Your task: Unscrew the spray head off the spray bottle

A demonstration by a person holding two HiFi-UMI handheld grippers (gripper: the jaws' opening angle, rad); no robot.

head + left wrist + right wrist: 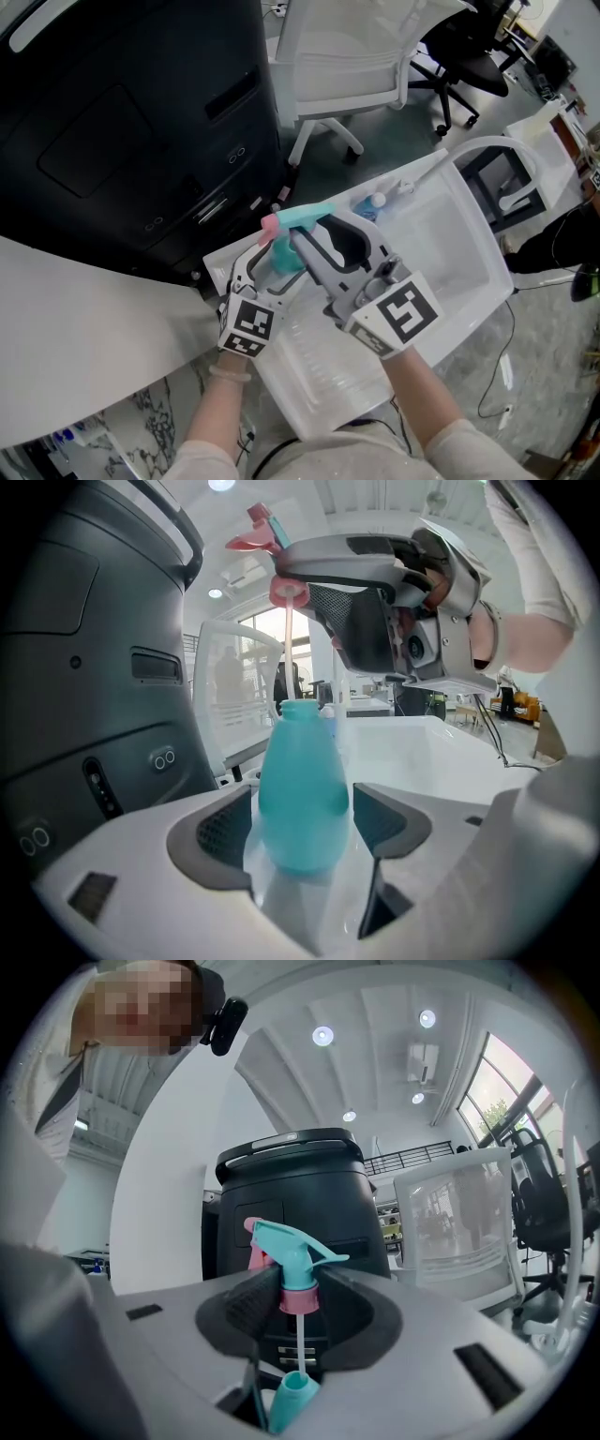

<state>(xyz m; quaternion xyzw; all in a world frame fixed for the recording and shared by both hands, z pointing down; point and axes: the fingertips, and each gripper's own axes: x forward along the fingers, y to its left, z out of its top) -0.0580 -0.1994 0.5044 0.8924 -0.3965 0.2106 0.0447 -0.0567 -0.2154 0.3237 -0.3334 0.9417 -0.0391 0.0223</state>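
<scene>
The spray head [286, 1251] is off its threads. Its pink collar stands clear above the open neck of the teal spray bottle [302, 789], and only the thin dip tube [300, 1340] bridges the gap. We judge that the tube's lower end sits just inside the mouth, though we cannot be sure. Head, tube and bottle share one near-upright line, with the head straight over the neck and the nozzle pointing off toward the black machine [141, 122]. The right gripper [298, 1302] has its jaws closed on the collar, one pad on each side. The left gripper [302, 825] is clamped on the bottle's belly and holds it upright over the white tub [469, 281], below and slightly left of the right in the head view. The right hand is therefore the one on the head, and the left only anchors the bottle. As we read it, the unscrewing is done, and what remains is to draw the tube out. That calls for a pull straight up along the tube's own axis, since any sideways drift would drag the tube against the rim of the neck.
</scene>
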